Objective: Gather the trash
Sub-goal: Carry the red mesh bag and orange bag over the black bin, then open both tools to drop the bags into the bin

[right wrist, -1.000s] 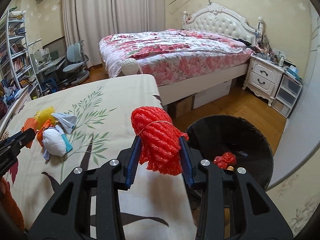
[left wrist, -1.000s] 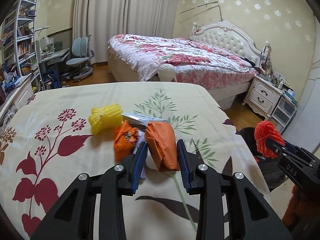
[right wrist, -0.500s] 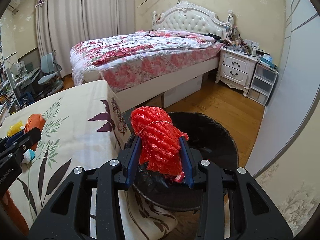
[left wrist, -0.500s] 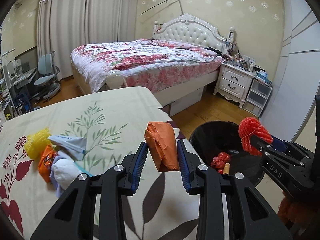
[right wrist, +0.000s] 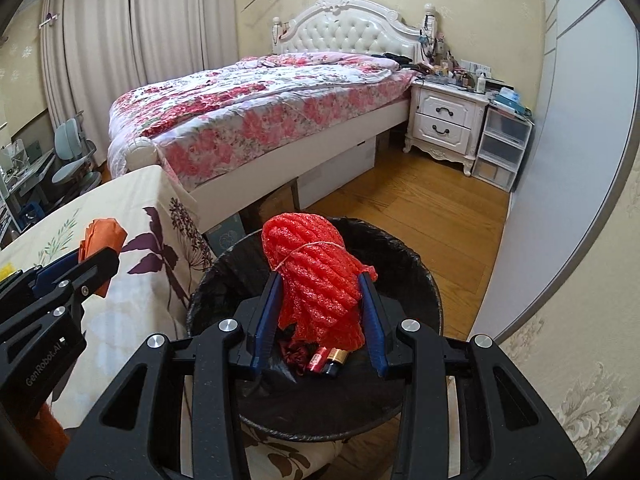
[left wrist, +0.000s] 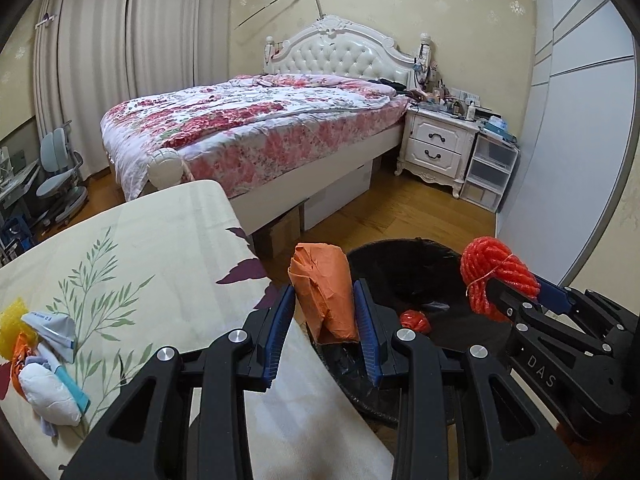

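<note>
Two pieces of trash are in the air at once! On the left, the table (left wrist: 168,240) carries a leftover pile (left wrist: 40,352) of yellow, orange and white scraps. Next, the left hand-held gripper (left wrist: 324,320) is clenched on an orange wad (left wrist: 324,292), upright between the pads, right at the near rim of the black bin (right wrist: 420,280), not clearly over the opening. Further right, the right hand-held gripper (right wrist: 320,312) grasps a red foam net (right wrist: 316,276), long axis upright, hanging squarely above the bin's mouth, so this hand looks the readier to drop. Down inside the bin: a small red scrap (left wrist: 414,320) and what look like two batteries (right wrist: 328,358) on the black liner.
</note>
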